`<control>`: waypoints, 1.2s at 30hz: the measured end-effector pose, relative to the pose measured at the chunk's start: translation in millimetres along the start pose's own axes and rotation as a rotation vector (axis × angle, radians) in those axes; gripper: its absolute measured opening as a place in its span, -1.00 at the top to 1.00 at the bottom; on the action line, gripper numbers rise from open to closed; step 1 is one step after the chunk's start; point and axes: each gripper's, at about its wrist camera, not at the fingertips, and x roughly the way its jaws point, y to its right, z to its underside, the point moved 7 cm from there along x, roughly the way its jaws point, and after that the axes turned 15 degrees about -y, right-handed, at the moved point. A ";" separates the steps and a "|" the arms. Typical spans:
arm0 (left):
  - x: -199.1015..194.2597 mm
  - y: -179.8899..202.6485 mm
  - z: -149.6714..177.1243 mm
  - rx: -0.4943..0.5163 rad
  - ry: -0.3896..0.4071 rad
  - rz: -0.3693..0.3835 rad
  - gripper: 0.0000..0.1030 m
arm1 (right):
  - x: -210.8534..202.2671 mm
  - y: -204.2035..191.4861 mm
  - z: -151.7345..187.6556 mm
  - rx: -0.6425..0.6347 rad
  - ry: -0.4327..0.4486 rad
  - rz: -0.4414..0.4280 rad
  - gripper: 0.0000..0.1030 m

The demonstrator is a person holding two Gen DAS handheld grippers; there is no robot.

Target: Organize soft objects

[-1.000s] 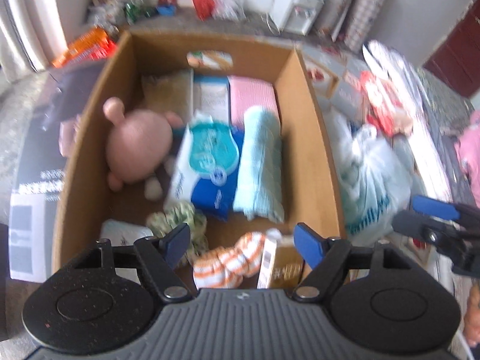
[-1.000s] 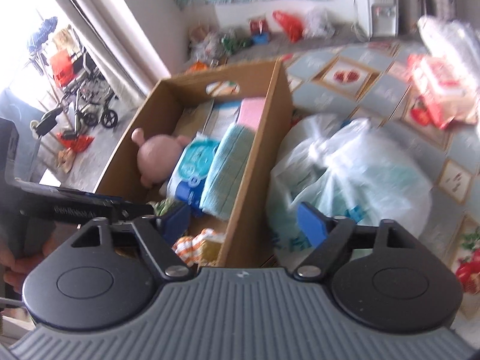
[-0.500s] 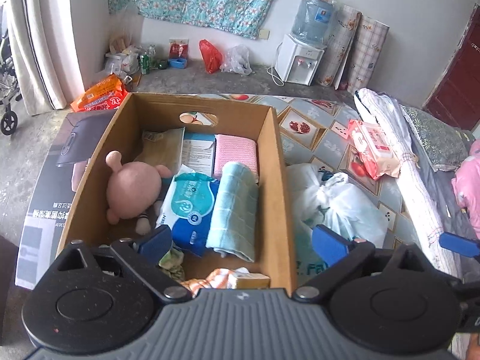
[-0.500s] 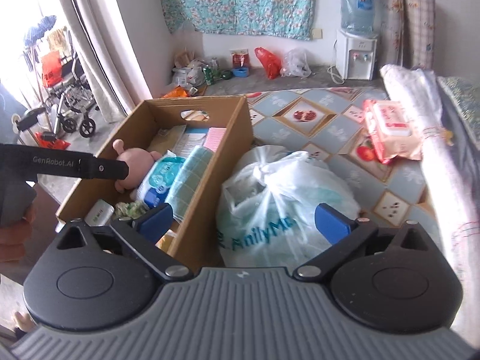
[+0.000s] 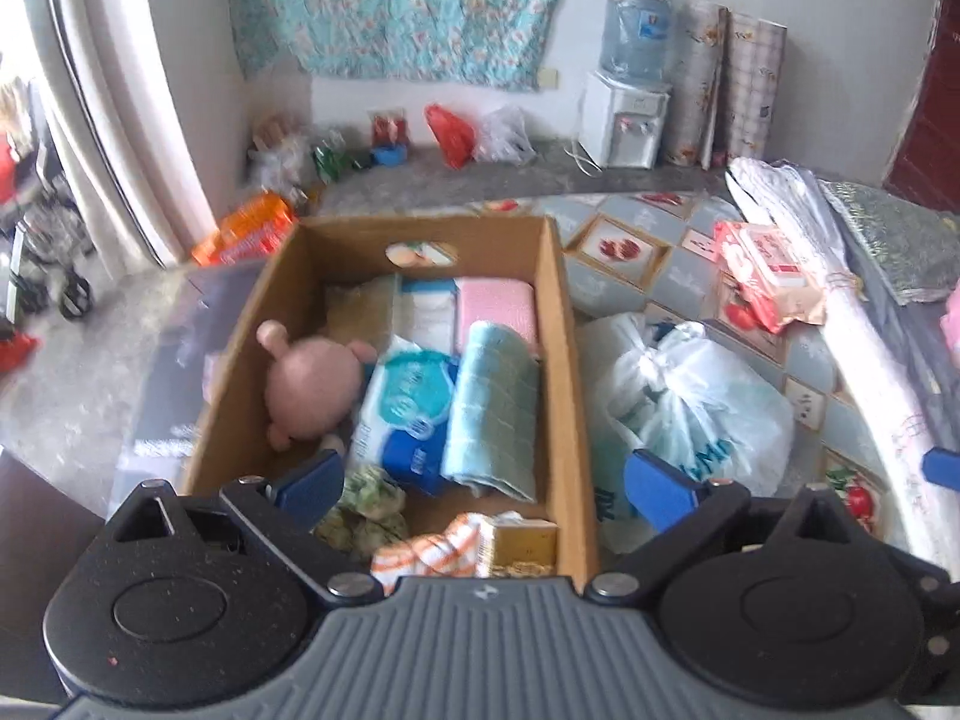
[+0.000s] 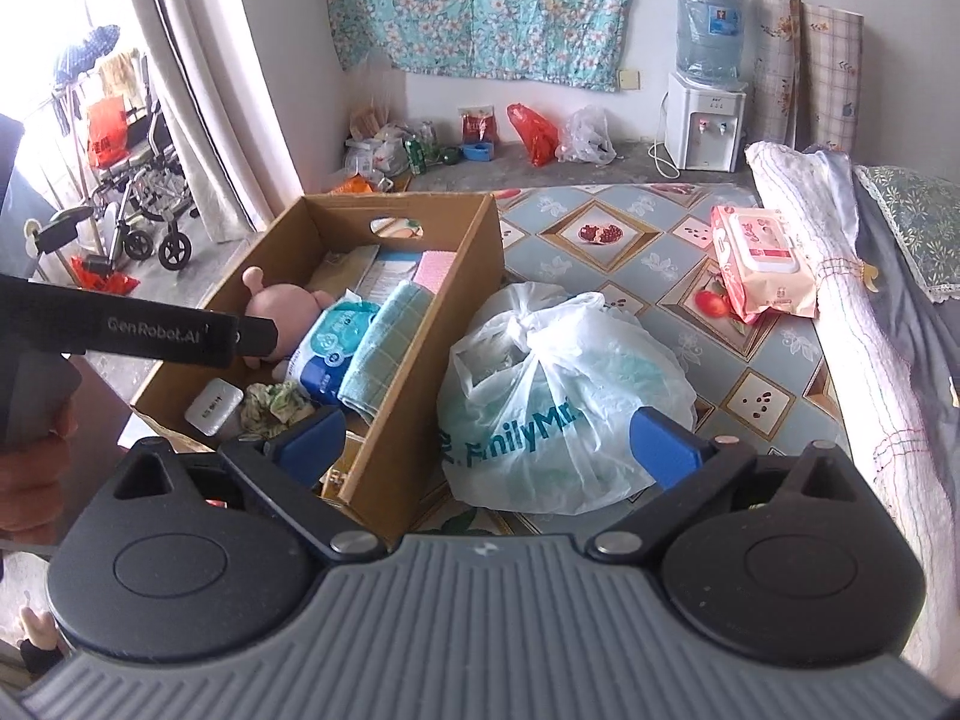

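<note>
Left gripper point(image 5: 486, 483), jaws spread wide after just having been opening, nothing between the pads, is hovering above the near end of the cardboard box point(image 5: 555, 372). Right gripper point(image 6: 489, 441), jaws likewise spread wide after just having been opening and gripping nothing, is hanging over the near right corner of the box and the white plastic bag point(image 6: 558, 396).

Inside the box, a pink plush toy point(image 5: 309, 387) is lying at 9 o'clock against the left wall; a blue-and-white tissue pack point(image 5: 408, 414) is sitting at centre, touching the rolled teal towel point(image 5: 495, 414) at 3 o'clock. A pink folded cloth point(image 5: 495, 306) is lying at 12 o'clock, near the far wall. A green patterned cloth point(image 5: 366, 507) and an orange-striped cloth point(image 5: 426, 552) are resting at 6 o'clock.

The plastic bag is sitting just beside the box's right wall, on the patterned mat point(image 6: 624, 252). A wet-wipe pack point(image 6: 759, 261) is lying well apart, at 2 o'clock from the bag.
</note>
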 end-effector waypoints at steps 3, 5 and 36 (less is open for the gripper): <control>-6.7 -1.0 3.8 0.004 0.023 -0.027 -0.96 | 0.7 -6.5 -1.8 -0.029 0.010 0.028 -0.97; -7.0 -3.6 6.5 -0.008 0.014 -0.028 -0.96 | 4.7 -11.1 -2.3 -0.047 0.005 0.040 -0.97; 46.6 -21.0 33.8 -0.148 -0.252 0.002 -0.99 | 75.0 -0.2 -4.7 0.060 -0.223 -0.006 -0.97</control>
